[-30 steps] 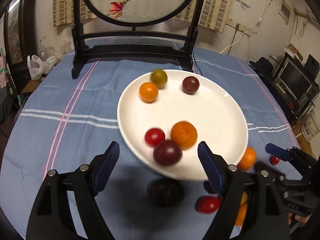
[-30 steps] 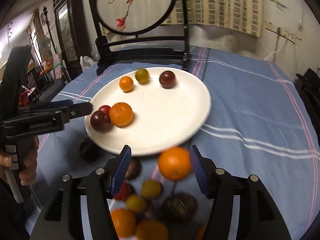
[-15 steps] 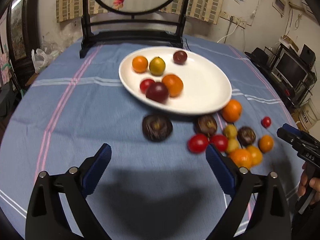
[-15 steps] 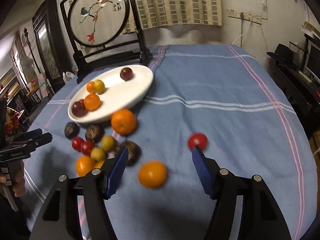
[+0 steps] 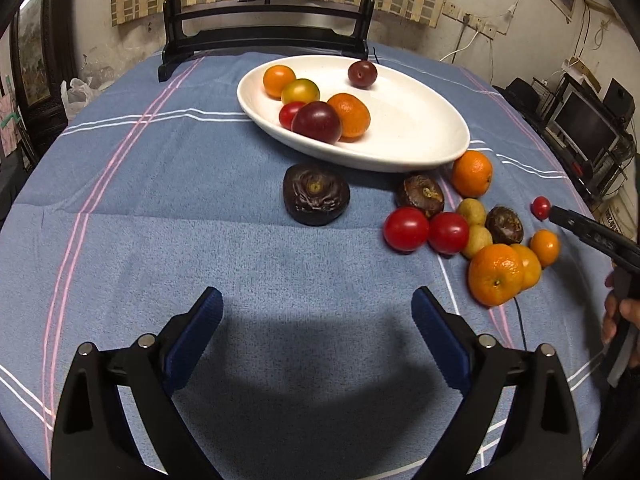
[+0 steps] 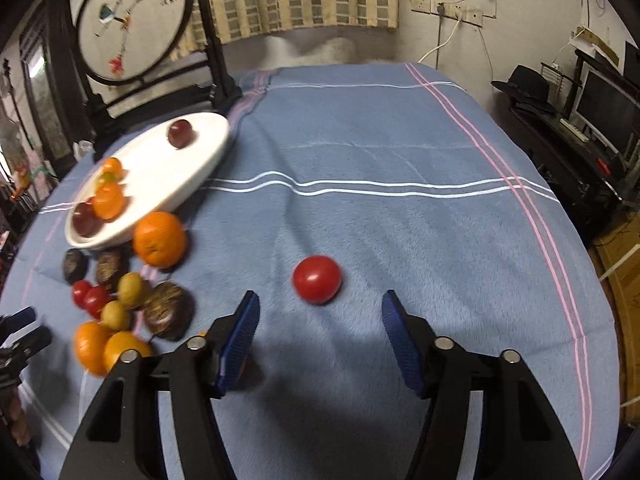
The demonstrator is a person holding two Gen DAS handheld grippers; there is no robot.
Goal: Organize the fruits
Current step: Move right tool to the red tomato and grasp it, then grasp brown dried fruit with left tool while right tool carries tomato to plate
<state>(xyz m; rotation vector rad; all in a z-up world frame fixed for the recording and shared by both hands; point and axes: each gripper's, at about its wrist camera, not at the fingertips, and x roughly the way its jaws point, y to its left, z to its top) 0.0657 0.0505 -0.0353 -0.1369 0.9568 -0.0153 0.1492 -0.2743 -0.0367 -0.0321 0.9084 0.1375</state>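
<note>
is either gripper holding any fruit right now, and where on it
Nothing is held. The left gripper is open over bare cloth; the right gripper is closing, empty, short of the red tomato.

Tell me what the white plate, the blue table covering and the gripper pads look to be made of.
White plate: probably glazed ceramic; it is smooth and evenly white with a soft sheen. Blue table covering: a napped fabric like fleece or towelling; the surface is fuzzy and shows creases and woven stripes. Left gripper pads: likely blue rubber or soft plastic, ridged and matte.
</note>
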